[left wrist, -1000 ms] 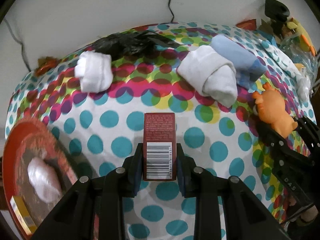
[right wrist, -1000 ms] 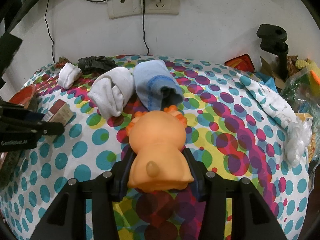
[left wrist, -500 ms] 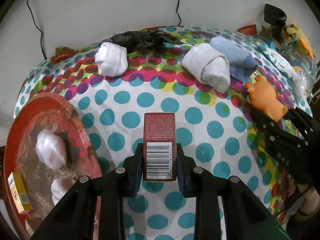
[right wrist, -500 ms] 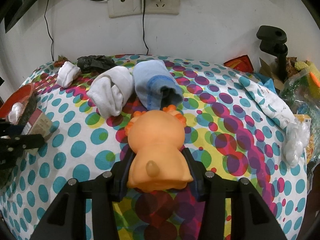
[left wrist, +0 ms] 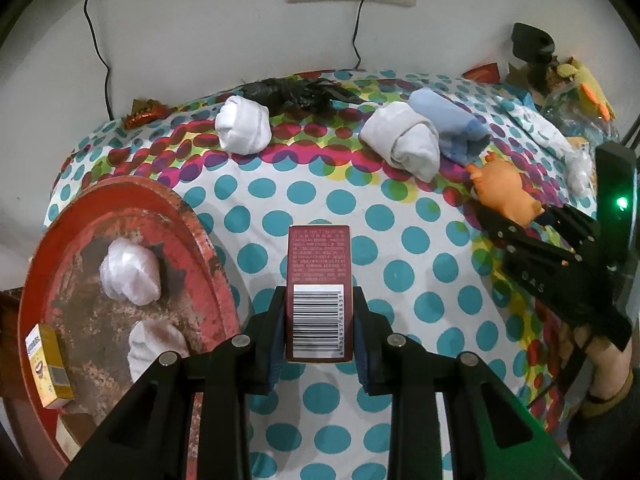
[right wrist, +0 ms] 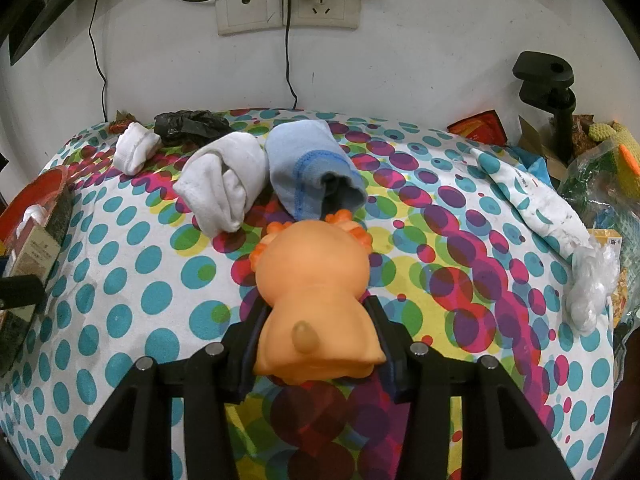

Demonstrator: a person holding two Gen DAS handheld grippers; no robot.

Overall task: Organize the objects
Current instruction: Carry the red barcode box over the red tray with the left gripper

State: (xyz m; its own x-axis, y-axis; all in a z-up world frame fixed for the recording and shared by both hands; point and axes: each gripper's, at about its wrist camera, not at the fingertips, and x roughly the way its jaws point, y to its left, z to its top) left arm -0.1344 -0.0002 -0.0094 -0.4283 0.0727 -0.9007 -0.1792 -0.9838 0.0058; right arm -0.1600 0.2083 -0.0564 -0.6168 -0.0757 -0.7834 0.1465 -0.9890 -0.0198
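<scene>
My left gripper (left wrist: 319, 324) is shut on a dark red box (left wrist: 319, 280) with a barcode, held above the dotted tablecloth just right of a round red tray (left wrist: 188, 216). The tray holds two white bundles (left wrist: 130, 272) and a small yellow box (left wrist: 50, 364). My right gripper (right wrist: 316, 336) is shut on an orange rubber toy animal (right wrist: 316, 292) that lies on the cloth; the toy (left wrist: 502, 192) and that gripper (left wrist: 532, 220) also show at the right of the left wrist view.
A white sock roll (right wrist: 224, 184) and a blue sock roll (right wrist: 312, 168) lie just beyond the toy. A small white sock ball (left wrist: 242, 128) and black plastic bag (left wrist: 296, 90) sit near the wall. Clutter and a black clamp (right wrist: 546, 92) crowd the right edge.
The left gripper has pulled back and up toward the left with the box, bringing the red tray further into view. The right gripper and toy have stayed put.
</scene>
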